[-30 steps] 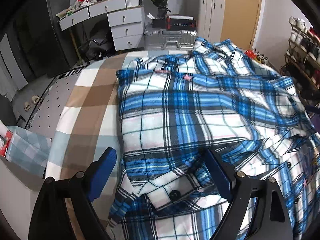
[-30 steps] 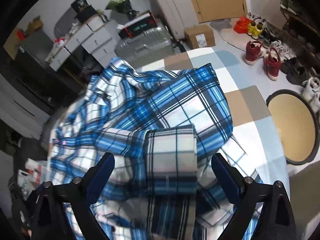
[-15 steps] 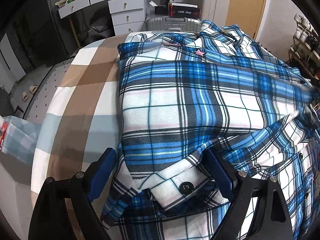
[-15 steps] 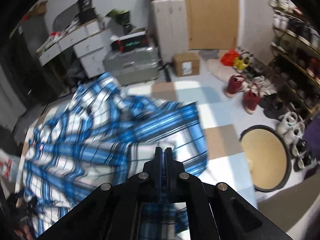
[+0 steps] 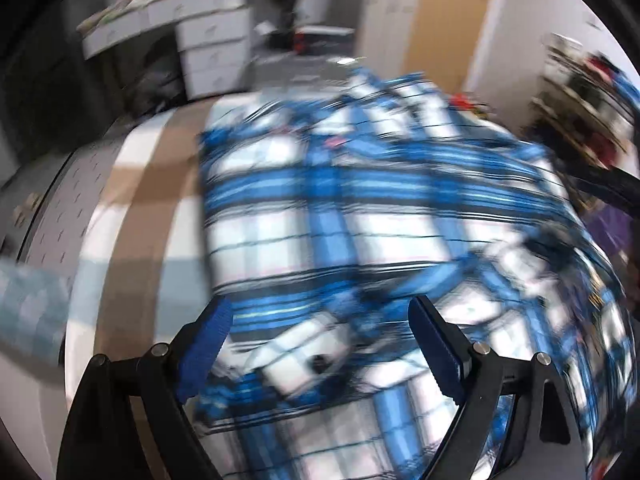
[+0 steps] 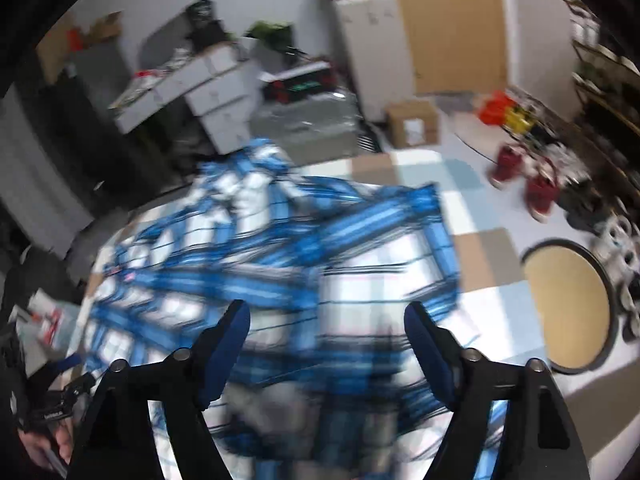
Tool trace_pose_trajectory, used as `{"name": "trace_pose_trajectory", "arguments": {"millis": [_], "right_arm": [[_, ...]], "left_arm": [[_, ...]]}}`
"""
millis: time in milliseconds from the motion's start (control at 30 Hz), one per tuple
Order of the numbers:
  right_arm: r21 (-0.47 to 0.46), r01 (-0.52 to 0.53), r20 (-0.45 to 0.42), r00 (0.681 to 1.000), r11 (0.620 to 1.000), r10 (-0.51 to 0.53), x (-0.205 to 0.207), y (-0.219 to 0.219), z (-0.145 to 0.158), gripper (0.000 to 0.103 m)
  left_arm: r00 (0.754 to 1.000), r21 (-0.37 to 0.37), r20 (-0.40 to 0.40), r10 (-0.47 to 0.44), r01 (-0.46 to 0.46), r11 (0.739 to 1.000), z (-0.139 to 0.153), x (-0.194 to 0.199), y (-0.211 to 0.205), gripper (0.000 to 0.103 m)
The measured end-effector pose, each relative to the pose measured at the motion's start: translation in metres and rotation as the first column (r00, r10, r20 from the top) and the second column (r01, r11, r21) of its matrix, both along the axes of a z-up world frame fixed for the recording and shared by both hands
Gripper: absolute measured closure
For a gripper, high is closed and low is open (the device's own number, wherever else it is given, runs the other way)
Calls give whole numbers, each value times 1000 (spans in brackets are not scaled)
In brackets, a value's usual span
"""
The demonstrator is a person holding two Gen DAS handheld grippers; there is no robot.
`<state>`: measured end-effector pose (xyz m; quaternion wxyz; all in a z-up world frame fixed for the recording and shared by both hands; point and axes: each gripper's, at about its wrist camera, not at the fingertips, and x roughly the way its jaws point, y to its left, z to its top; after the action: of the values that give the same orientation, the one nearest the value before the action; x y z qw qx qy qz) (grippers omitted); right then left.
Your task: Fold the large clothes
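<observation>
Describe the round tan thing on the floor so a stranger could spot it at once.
Start at the checked bedspread under the blue plaid shirt. Off the bed's right edge, a round tan disc lies flat on the floor. Unlike the nearby red shoes, it is dark-rimmed.

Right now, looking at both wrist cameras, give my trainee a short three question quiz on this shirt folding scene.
1. True or false: the left gripper has its jaws shut on the plaid shirt.
2. Multiple choice: in the right wrist view, what lies on the floor to the right of the checked cover? A) a round tan tray B) a laptop C) a bucket
3. Fill in: the right gripper has its jaws ____.

Key: 1 false, both jaws stand apart over the shirt. 2 A. 3 open.
</observation>
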<state>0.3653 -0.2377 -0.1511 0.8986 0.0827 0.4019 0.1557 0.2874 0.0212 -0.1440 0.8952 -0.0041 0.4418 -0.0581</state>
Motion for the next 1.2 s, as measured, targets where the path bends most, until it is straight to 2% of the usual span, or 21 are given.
{"name": "trace_pose_trajectory", "arguments": {"millis": [33,133,200,267,300,333,400,467,500,533,700,733,833,933,967,1000,1033,1067,1133,1167,1200], "right_arm": [[-3,-39,-18,999,999,39,-2,12,-5,22],[-135,-144,-62,989,980,137,-13,47,-22,22],[-241,-217,-60,976,946,209,-25,69,-34,24],[-345,-237,-50,971,908,234,-31,85,-44,24],[-374,-228,-42,972,899,229,-32,86,-47,31],[-410,-208,-32,976,888,214,-32,89,-49,40],[-479,-172,-26,983,861,182,-30,90,-51,91],[-476,-187,-2,977,859,212,-37,88,-47,94],[-490,-192,20,973,850,231,-42,88,-44,97],[-504,-194,35,969,842,244,-47,88,-42,97],[-633,-207,116,928,746,355,-75,93,-34,98],[-653,-233,83,924,721,374,-77,94,-39,98],[-668,-271,-32,941,693,337,-63,93,-61,98],[-581,-284,-70,951,762,301,-57,80,-60,91],[-521,-273,-72,958,809,278,-55,73,-52,82],[-489,-270,-71,960,830,270,-54,70,-47,69],[-444,-263,-60,963,856,265,-55,67,-38,38],[-381,-252,-30,965,890,260,-57,62,-24,17],[-283,-264,-6,962,922,273,-59,56,-5,14],[-228,-272,4,960,935,280,-59,56,5,14],[-185,-277,20,958,943,285,-57,57,12,14]], "left_arm": [[1000,21,22,-19,19,1000,2,-2,-7,16],[998,113,25,-54,51,992,-3,4,-26,16],[998,152,7,-67,65,986,-11,10,-33,16],[997,195,-40,-60,67,979,-20,17,-37,16],[996,189,-73,-54,67,980,-23,20,-35,19],[994,155,-101,-50,65,986,-26,22,-29,36],[993,96,-120,-15,27,995,-30,28,-20,59],[993,52,-120,-15,21,998,-28,30,-15,72],[993,42,-120,-17,22,999,-27,30,-14,91],[993,58,-117,-8,15,998,-25,31,-14,98],[990,44,-134,-39,45,998,-19,25,-8,100],[989,47,-138,-48,54,997,-19,19,-8,101],[984,107,-153,-94,111,988,-19,7,-12,101],[974,143,-184,-133,161,977,-18,-1,-13,101],[973,142,-183,-138,165,976,-17,-5,-10,101],[969,142,-201,-142,172,975,-17,-4,-7,101],[964,139,-220,-147,180,974,-17,-7,-5,101],[965,125,-214,-151,181,976,-13,-10,-2,101],[966,33,-210,-152,162,986,2,-11,9,101],[965,-49,-208,-160,153,987,12,-11,15,100],[969,-148,-176,-175,150,978,25,-11,21,92]]}}
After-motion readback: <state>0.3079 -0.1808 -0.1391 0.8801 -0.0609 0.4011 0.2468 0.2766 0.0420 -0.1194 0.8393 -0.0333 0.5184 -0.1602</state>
